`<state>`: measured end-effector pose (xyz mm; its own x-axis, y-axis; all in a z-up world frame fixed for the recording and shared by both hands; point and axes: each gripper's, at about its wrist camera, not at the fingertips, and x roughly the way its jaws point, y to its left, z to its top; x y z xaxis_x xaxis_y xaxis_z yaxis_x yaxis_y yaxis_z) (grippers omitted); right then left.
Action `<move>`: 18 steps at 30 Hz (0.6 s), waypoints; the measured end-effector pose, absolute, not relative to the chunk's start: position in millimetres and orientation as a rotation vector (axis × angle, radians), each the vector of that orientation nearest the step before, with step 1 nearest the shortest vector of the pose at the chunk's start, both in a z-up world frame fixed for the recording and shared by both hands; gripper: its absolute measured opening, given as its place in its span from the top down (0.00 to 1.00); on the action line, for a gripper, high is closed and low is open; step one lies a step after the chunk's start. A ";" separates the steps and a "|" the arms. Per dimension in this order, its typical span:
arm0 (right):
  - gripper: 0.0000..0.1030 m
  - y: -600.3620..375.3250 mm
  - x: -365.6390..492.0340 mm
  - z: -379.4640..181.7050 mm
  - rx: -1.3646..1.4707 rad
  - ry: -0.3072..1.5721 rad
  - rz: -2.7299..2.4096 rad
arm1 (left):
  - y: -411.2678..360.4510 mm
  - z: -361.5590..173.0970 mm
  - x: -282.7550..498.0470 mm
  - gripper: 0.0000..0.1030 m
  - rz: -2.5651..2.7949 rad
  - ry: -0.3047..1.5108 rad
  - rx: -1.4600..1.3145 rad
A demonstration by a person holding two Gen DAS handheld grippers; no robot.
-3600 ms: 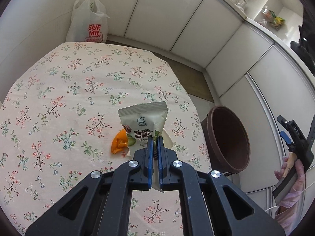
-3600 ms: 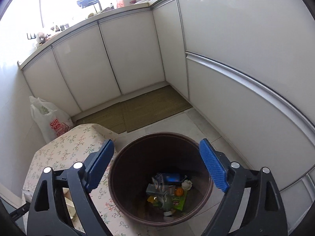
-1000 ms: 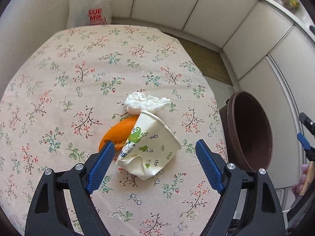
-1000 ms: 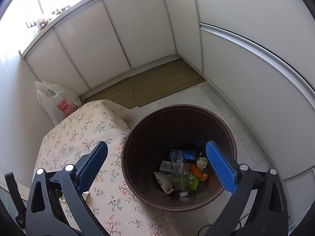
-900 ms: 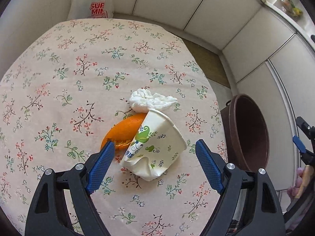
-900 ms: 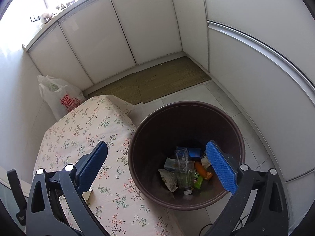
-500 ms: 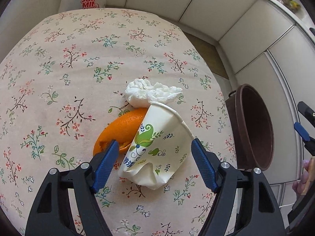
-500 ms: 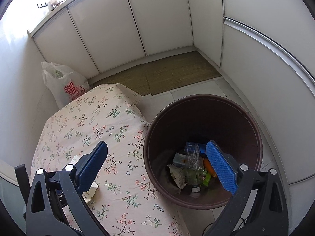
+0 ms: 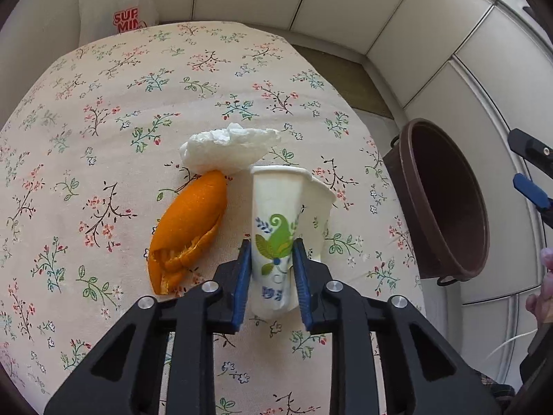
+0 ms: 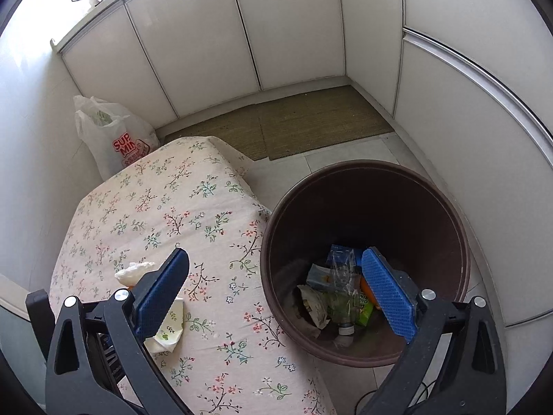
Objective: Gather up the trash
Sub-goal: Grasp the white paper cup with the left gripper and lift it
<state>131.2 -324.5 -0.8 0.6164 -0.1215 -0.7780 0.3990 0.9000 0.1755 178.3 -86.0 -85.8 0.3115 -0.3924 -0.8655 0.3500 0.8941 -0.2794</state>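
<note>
Floral cotton covers the worktop (image 9: pixel 103 110): a cream cloth printed with small pink, red and green sprigs, draped over its edges and lying smooth. It stands in a corner walled with plain white cabinet doors (image 10: pixel 193 38), a woven olive mat (image 10: pixel 293 121) on the pale tiled floor at their foot. A white plastic shopping bag (image 9: pixel 114 10) with red lettering sits on the floor behind the far end of the worktop, against the wall.

On the cloth, the left gripper (image 9: pixel 271 269) has just been closing its jaws, and the blue pads now pinch the lower half of a crumpled paper cup (image 9: pixel 283 214) printed with green leaves; the cup lies with its open mouth pointing away from the camera and its wall squeezed narrow between the pads. Just to the cup's left lies a curl of orange peel (image 9: pixel 188 228), and a wadded white tissue (image 9: pixel 228 148) touches the peel's far tip and sits just beyond the cup's rim.

A dark brown round bin (image 10: pixel 459 242) stands on the floor right beside the worktop's edge, holding a clear bottle, wrappers and something orange at the bottom. The right gripper (image 10: pixel 276 294) hangs above the gap between worktop and bin, jaws spread wide with nothing between them.
</note>
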 end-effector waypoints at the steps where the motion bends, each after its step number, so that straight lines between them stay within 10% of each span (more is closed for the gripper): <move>1: 0.07 -321.0 131.7 0.4 0.345 0.854 -0.297 | -84.5 -81.5 174.9 0.79 -0.491 1.141 -0.039; 18: 0.07 -185.4 183.5 -57.0 0.272 1.104 0.008 | 64.7 21.1 159.6 0.79 -0.286 0.877 -0.280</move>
<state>183.5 -185.4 -57.0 0.4538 0.1410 -0.8799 0.1284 0.9668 0.2211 159.6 64.7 21.1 0.6067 -0.3570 -0.7103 0.1303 0.9260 -0.3542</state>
